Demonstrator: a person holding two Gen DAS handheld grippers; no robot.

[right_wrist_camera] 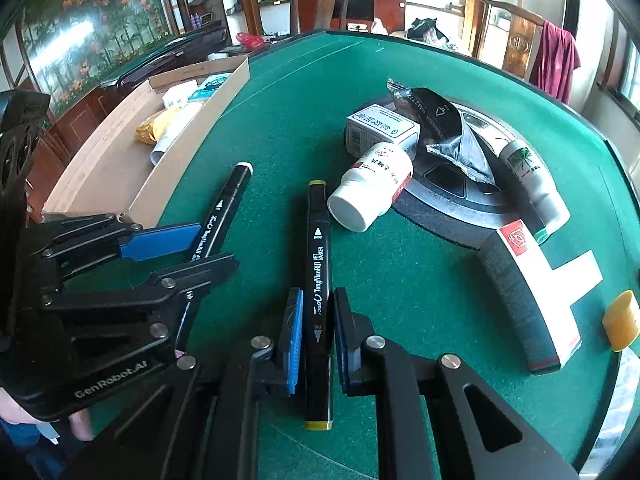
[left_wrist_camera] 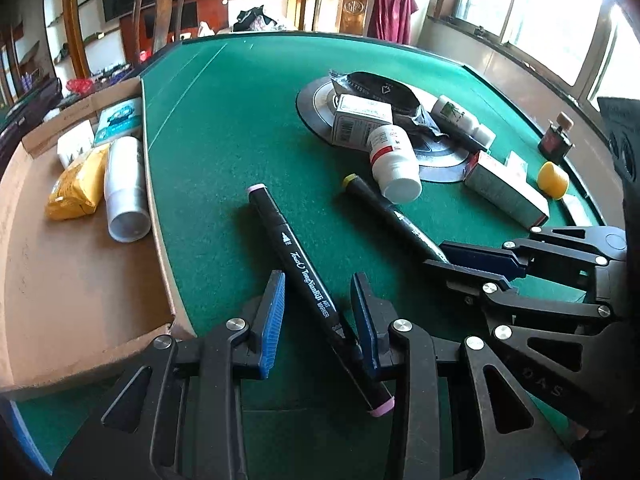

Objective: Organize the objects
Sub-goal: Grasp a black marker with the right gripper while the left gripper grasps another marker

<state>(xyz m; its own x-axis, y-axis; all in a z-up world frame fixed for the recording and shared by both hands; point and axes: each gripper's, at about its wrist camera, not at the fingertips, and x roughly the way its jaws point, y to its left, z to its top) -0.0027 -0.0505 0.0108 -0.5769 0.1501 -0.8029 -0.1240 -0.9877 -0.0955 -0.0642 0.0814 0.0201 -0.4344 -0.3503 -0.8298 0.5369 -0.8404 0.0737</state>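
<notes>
- Markers are the things in hand: two black art markers lie on the green surface [left_wrist_camera: 224,128], each between a pair of fingers.
- Far left, an open cardboard box [left_wrist_camera: 72,280] sits against the surface's edge; inside lie a yellow packet [left_wrist_camera: 76,188], a white cylinder [left_wrist_camera: 126,192] on its side, and a teal-and-white pack [left_wrist_camera: 120,120] at the far end.
- Just right of the box, the pink-capped marker [left_wrist_camera: 308,280] lies slanted between the left gripper's [left_wrist_camera: 318,312] blue-padded fingers [left_wrist_camera: 274,320]. Its lower barrel touches the right finger; a gap shows at the left one, so the fingers stand partly apart, not clamped.
- Next right, the yellow-capped marker [right_wrist_camera: 319,280] points away from the camera; the right gripper's [right_wrist_camera: 316,340] fingers [right_wrist_camera: 294,344] are closed snugly on its near half.
- Beyond that marker's far tip, a white bottle [right_wrist_camera: 372,184] with a red band lies on its side, partly on a round grey disc [right_wrist_camera: 452,208].
- On the disc rest a white carton [right_wrist_camera: 380,128], a black foil pouch [right_wrist_camera: 440,120] and a white tube [right_wrist_camera: 532,176].
- Near right, a long grey-and-white box [right_wrist_camera: 528,296] lies flat, with a yellow cap [right_wrist_camera: 622,320] beside it.
- Far right in the left wrist view, a small dark bottle [left_wrist_camera: 556,136] stands upright near the rim.
</notes>
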